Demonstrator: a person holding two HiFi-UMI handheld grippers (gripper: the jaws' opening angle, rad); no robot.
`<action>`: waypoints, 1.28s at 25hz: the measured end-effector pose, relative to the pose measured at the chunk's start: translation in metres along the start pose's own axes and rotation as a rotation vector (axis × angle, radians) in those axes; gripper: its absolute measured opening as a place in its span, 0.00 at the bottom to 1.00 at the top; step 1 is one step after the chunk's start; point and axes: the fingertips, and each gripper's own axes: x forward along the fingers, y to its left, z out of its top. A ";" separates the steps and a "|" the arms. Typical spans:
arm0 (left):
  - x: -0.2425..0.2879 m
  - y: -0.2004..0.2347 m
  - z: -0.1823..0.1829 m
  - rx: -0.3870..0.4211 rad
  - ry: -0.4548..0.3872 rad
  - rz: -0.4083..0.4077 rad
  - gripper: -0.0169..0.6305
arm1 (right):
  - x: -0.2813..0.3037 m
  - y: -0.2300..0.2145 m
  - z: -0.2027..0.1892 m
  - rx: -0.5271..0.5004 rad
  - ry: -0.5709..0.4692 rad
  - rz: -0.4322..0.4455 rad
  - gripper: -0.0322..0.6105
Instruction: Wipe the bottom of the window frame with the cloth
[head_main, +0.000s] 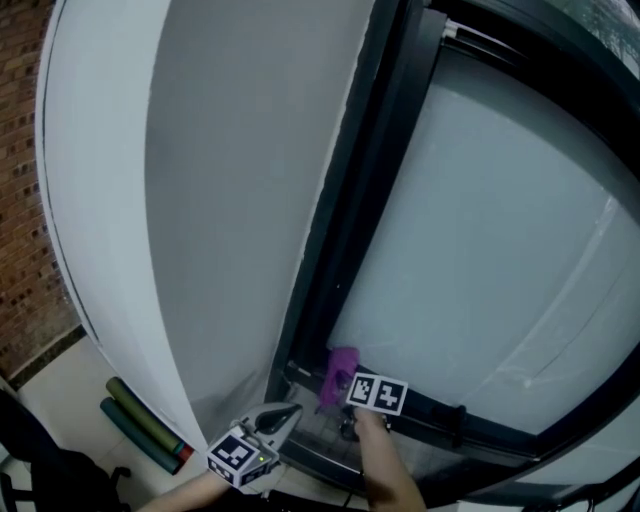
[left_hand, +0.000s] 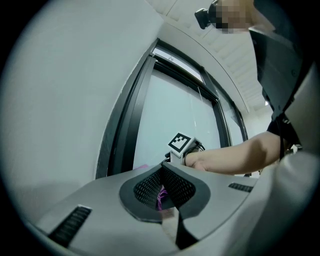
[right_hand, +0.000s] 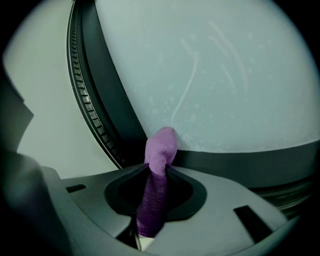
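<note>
I've got the right gripper (right_hand: 159, 169) pinching the cloth (right_hand: 161, 145), its tip poking past the fingers (right_hand: 187, 186) to reach the frame (right_hand: 240, 162). The left gripper (left_hand: 163, 168) is pressed together, spare.

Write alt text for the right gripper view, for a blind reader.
The right gripper, jaws shut on a purple cloth, holds the cloth's bunched tip at the corner where the dark window frame's bottom rail meets its upright. Streaked glass fills the view above; a pale wall lies left.

Dim, cool daylight through the frosted pane (head_main: 490, 230) — fisheye edges black, curved.
</note>
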 end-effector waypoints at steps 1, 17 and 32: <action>0.001 -0.001 0.000 -0.005 -0.001 0.002 0.03 | -0.003 -0.003 -0.001 0.007 -0.003 0.000 0.19; 0.022 -0.041 -0.009 -0.015 0.013 -0.059 0.03 | -0.047 -0.056 -0.008 0.073 -0.037 -0.048 0.19; 0.038 -0.072 -0.013 -0.022 0.044 -0.133 0.03 | -0.078 -0.095 -0.014 0.145 -0.089 -0.098 0.19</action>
